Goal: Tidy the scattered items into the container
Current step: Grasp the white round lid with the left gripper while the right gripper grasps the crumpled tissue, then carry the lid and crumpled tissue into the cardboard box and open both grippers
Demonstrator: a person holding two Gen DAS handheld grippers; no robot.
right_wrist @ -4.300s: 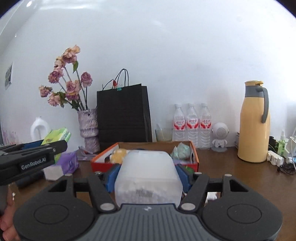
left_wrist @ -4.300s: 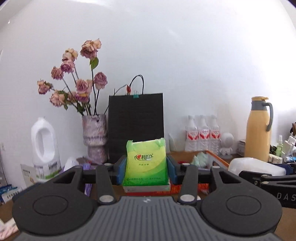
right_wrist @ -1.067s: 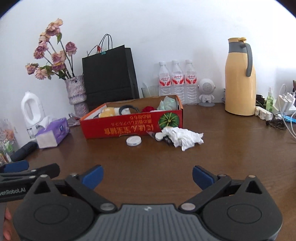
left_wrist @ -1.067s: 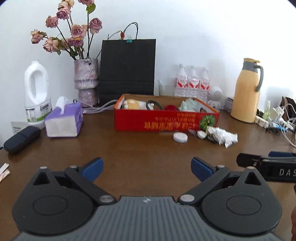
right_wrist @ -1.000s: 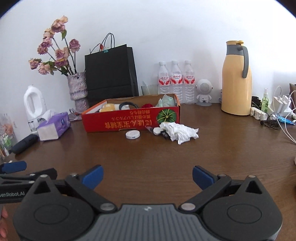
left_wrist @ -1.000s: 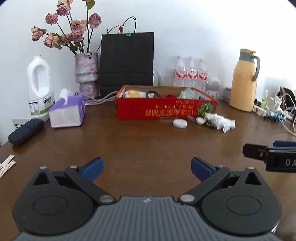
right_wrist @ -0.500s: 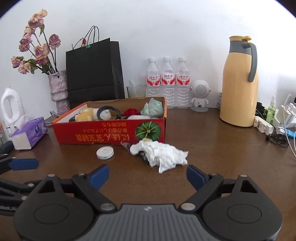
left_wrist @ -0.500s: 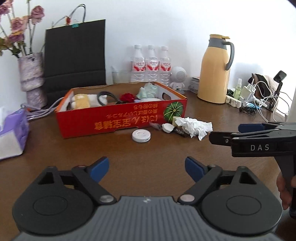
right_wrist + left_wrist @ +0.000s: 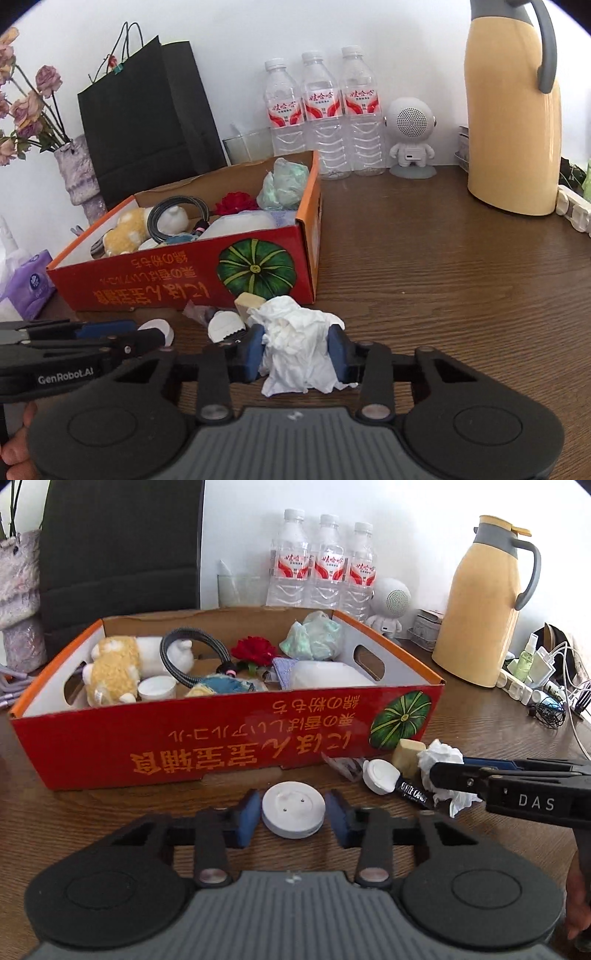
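A red cardboard box [image 9: 221, 734] sits on the wooden table and holds several items: a plush toy, a cable, a red flower, a white container. My left gripper [image 9: 293, 816] has its blue pads on either side of a white round disc [image 9: 293, 812] lying in front of the box. My right gripper [image 9: 297, 350] has its pads pressed on a crumpled white tissue [image 9: 299, 343] by the box's right front corner [image 9: 303, 258]. A white cap [image 9: 380, 775], a beige block [image 9: 406, 751] and a black candy wrapper [image 9: 413, 794] lie between them.
A yellow thermos [image 9: 513, 122], three water bottles [image 9: 317, 110] and a small white robot speaker [image 9: 412, 136] stand behind. A black paper bag [image 9: 147, 122] and a vase of dried roses [image 9: 77, 173] stand at the back left. A purple tissue box [image 9: 29, 288] is left. Chargers and cables [image 9: 543, 690] lie far right.
Both grippers moved forward and down to the items in front of the box. The left one narrowed around the white disc; the right one closed on the tissue.
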